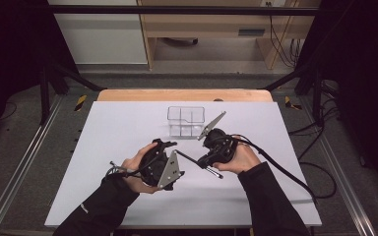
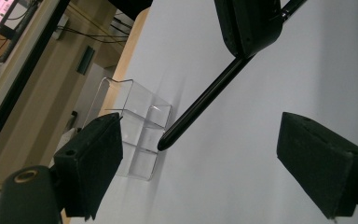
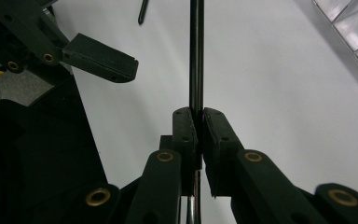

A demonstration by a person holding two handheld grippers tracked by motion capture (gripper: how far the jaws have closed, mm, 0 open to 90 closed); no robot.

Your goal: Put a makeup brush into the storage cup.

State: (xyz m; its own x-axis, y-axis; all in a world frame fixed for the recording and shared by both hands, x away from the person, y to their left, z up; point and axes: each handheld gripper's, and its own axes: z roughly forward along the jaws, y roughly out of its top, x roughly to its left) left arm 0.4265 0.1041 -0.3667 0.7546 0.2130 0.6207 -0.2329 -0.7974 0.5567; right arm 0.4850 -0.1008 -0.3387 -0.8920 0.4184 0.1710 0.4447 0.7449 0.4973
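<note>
Left gripper: jaws spread wide, gripping nothing, held low over the white table sheet, aimed toward the pen's tip. Clear plastic divided box: sits at table centre-rear, compartments look empty. Slim black pen: lifted off the sheet, just in front of the box. Right gripper: jaws clamped tight on the pen's barrel.
</note>
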